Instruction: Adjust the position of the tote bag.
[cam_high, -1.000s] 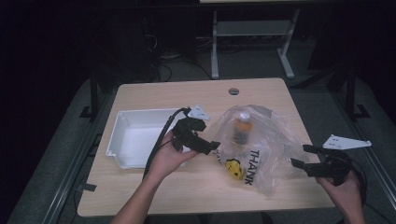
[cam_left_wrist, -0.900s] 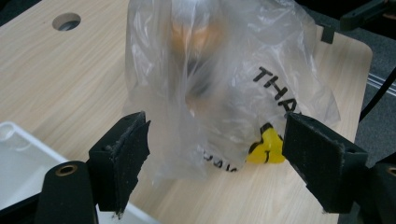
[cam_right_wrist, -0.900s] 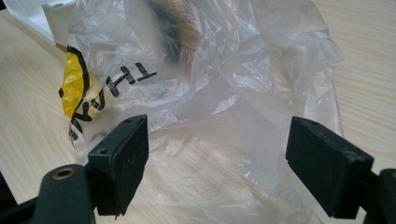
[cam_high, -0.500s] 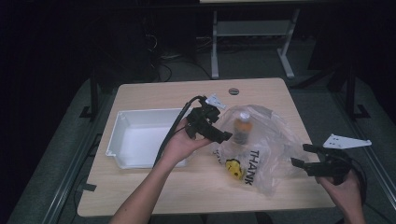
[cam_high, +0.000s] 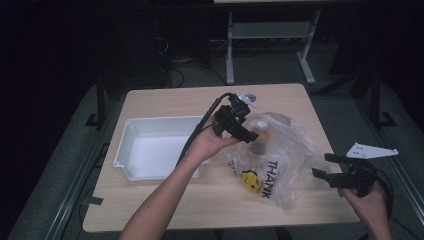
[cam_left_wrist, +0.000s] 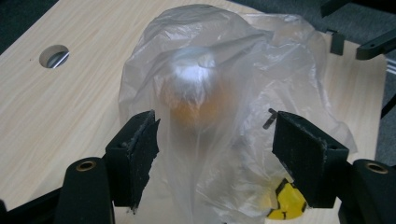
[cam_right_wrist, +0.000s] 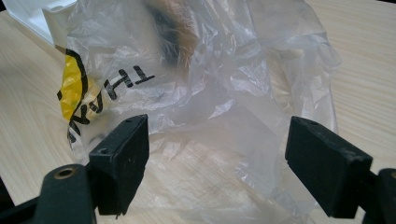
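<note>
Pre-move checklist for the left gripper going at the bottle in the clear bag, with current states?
1. Left gripper open: ok, jaws stand wide apart.
2. Aimed at target: ok, the orange bottle with a white cap sits between the jaws in the left gripper view.
3. Bare grip on the bottle: not ok, the clear crinkled plastic bag with a yellow smiley print covers it.
4. Bag mouth location: cannot tell.
5. Right gripper ready to hold the bag: ok, open, facing the bag's edge, not touching.
6. White rectangular plastic tray free to receive: ok.
</note>
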